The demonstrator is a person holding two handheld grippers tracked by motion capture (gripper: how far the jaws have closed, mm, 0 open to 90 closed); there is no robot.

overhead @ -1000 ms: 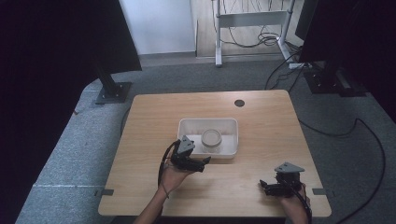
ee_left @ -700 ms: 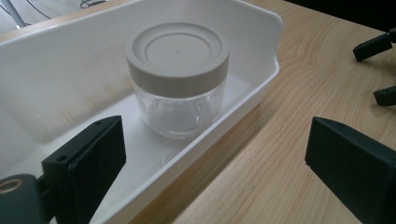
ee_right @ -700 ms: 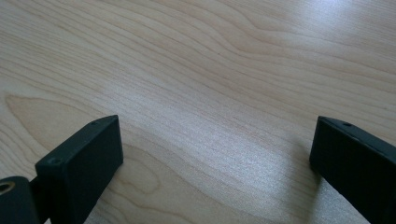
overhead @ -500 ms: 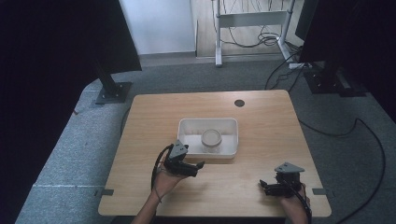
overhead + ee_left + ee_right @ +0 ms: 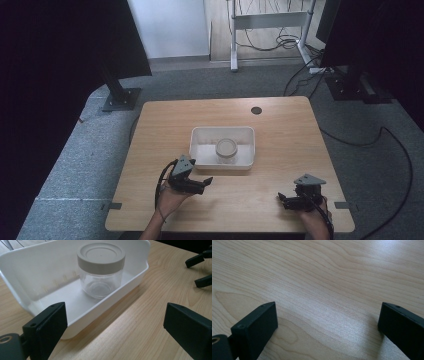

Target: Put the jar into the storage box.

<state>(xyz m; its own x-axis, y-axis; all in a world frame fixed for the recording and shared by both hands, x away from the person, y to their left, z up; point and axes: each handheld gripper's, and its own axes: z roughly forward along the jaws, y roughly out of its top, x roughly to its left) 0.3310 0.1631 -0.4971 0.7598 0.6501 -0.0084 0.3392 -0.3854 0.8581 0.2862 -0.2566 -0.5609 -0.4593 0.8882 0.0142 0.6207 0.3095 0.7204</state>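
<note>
In the white tray (image 5: pixel 197 134) sits the jar (image 5: pixel 226 149), at one o'clock from your left gripper (image 5: pixel 206 181), which you are holding wide open and empty, nearer than your right gripper (image 5: pixel 283 199).

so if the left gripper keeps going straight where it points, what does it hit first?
Likely the near wall of the white tray, ahead of the open left gripper. The lidded glass jar stands behind that wall, inside the tray. Depth is approximate.

A lab: black curtains (image 5: pixel 50 75), floor cables (image 5: pixel 390 145), bare wooden table (image 5: pixel 280 120).
</note>
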